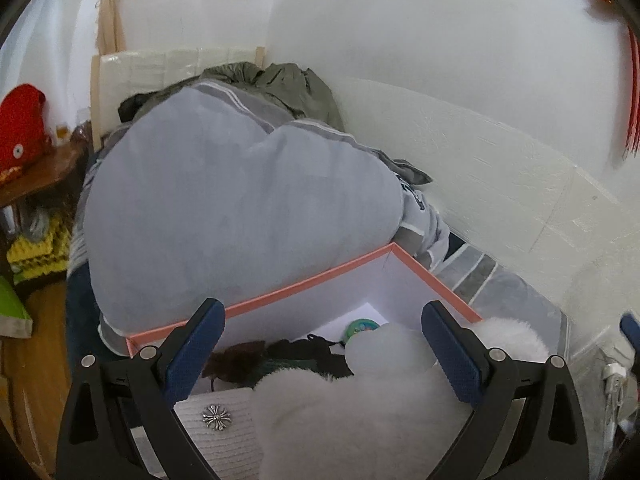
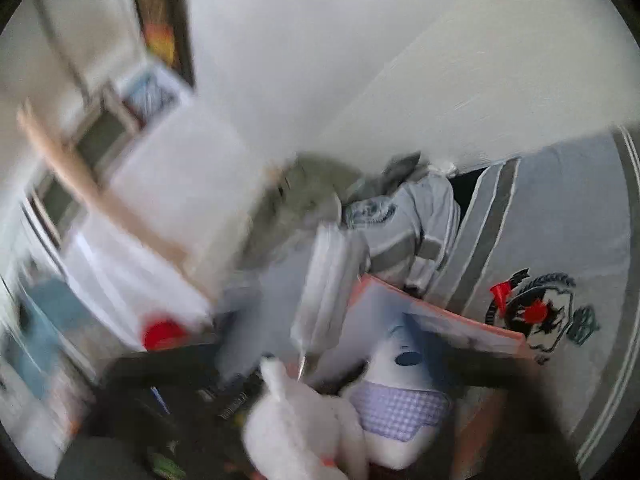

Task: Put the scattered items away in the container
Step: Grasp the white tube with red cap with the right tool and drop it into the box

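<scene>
The pink-rimmed box (image 1: 356, 268) with white inner walls sits on the bed, pressed up against a large pale-blue heart-shaped cushion (image 1: 240, 208) along its far left wall. Inside it lie a dark brown fluffy piece (image 1: 236, 360), some black and dark-green things (image 1: 304, 354) and a small round green-and-blue item (image 1: 360, 326) near the far wall. A white fluffy plush (image 1: 360, 400) fills the near right part of the box, one furry part reaching over the right rim. At the near left lies a white ribbed knit piece (image 1: 224, 432) bearing a silver cross ornament (image 1: 216, 417).

The left gripper (image 1: 322, 352) hangs over the box with its blue-padded jaws spread wide; the plush lies between and under them, but the pads press on nothing.

In the right wrist view everything is smeared by motion. The box (image 2: 440, 308) shows tilted, with the white plush (image 2: 304, 420) and a white soft toy with a dark oval patch and a lilac checked cloth (image 2: 400, 408) in the foreground. The right gripper (image 2: 316, 364) appears only as dark streaks to either side, well apart, so its jaws stand wide with nothing gripped.

Beyond the box, grey striped bedding (image 2: 560, 220) with a printed crest covers the bed, and an olive garment (image 1: 296, 84) is bunched by the white wall (image 1: 400, 40).
</scene>
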